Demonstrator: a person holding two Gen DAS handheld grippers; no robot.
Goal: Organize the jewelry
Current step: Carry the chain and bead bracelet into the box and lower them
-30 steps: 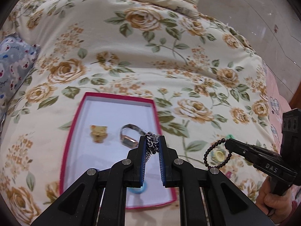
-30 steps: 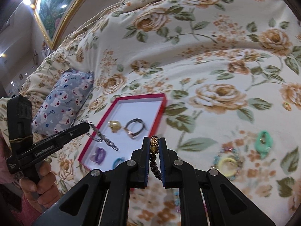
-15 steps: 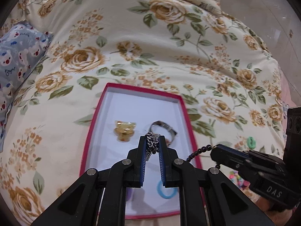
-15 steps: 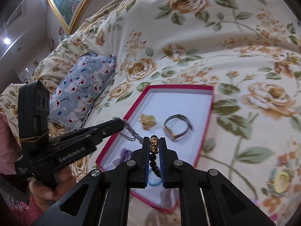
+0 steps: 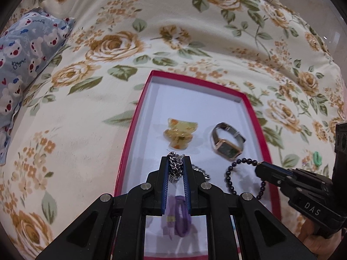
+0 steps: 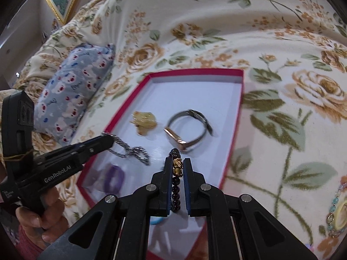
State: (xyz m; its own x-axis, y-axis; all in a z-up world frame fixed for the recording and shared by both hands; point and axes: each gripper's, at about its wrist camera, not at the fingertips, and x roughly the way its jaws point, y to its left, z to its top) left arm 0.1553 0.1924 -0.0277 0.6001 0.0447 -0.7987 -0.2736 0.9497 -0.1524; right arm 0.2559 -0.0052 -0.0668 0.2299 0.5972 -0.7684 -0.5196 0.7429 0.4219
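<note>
Over the shallow red-rimmed box with the white floor [image 5: 253, 117], lying on the floral bedspread [image 5: 91, 130], I am bringing two pieces down at once. My left gripper [image 5: 176, 169] is clamping the silver link chain [image 5: 175, 166], whose loose end is trailing onto the box floor in the right wrist view. My right gripper [image 6: 178, 166] is clamping the dark beaded bracelet with a gold charm [image 6: 177, 165]; its loop is hanging just above the floor, near the right wall.

I am judging this as the placing step: both pieces are over the box, neither released yet. Next I am planning to lower each a little further and part the jaws so the pieces settle flat rather than drop.

Room is tightening. The amber carved pendant [image 5: 179, 135] and the rose-gold square-faced wristwatch with a grey band [image 5: 227, 139] are sitting across the middle of the box, just beyond my fingertips. The purple hair tie [image 5: 181, 218] is lying at the near end, under the left gripper. The far end of the box is bare. The two grippers are working close together, so I am watching that the chain and beads are not tangling, and that the bracelet is clearing the right rim.
</note>
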